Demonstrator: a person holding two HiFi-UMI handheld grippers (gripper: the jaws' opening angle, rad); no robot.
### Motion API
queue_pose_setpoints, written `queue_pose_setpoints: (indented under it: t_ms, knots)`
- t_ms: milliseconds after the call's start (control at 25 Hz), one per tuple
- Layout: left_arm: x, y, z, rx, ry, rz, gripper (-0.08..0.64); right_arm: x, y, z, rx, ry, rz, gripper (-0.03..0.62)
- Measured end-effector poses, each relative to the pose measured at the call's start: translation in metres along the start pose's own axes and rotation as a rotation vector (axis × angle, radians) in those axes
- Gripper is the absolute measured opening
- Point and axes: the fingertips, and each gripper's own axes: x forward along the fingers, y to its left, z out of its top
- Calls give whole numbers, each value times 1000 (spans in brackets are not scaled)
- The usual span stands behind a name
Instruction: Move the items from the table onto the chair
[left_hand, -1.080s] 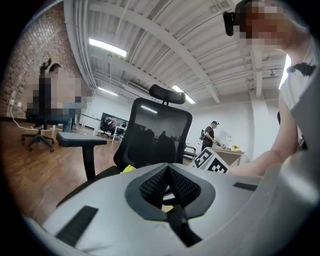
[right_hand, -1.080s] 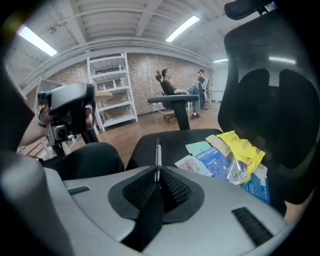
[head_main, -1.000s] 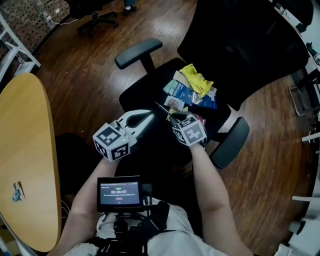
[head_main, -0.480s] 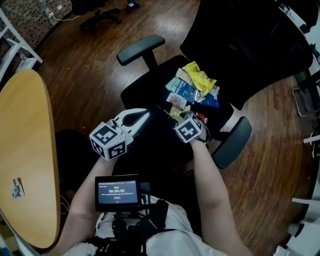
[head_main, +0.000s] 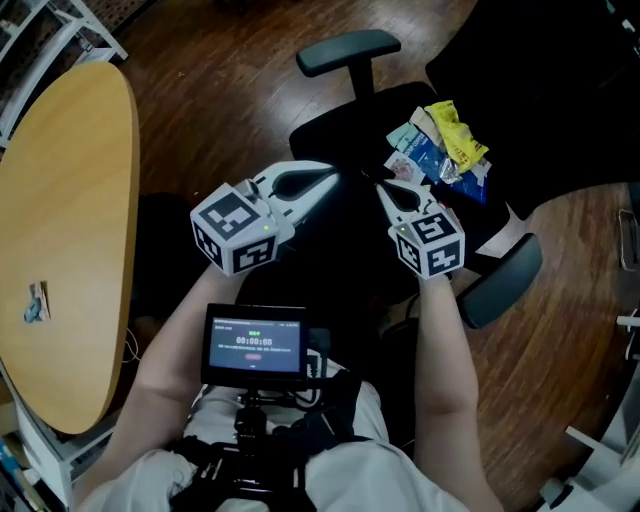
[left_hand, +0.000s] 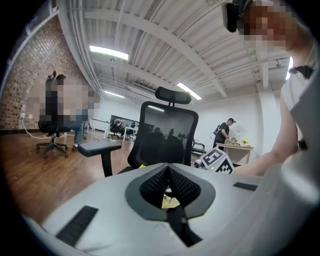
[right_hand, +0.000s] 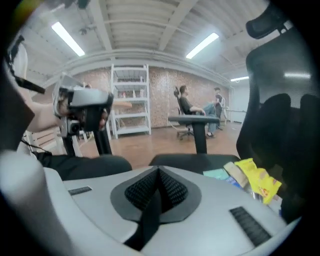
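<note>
Packets (head_main: 441, 148), crumpled yellow, teal, blue, on chair (head_main: 335, 138); left hand-held gripper (head_main: 337, 178) pressed together, right hand-held gripper (head_main: 381, 187) just closed empty.

Long ceiling lights (left_hand: 107, 52) shine bright overhead. The head view is dim, its wooden floor (head_main: 230, 110) shiny. Both gripper views bend round and go dark at the corners.
</note>
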Motion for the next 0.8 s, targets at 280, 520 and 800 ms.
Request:
queue_pose_setpoints:
  t_ms: [280, 520, 800]
  knots:
    - [-49, -8, 63, 35, -58, 66, 3, -13, 69, 142, 68, -398, 241, 0]
    - [-135, -14, 125, 77, -75, 208, 6, -23, 165, 261, 72, -582, 513, 0]
    - [-189, -13, 140, 81, -115, 367, 7, -32, 224, 294, 21, -669, 701, 0]
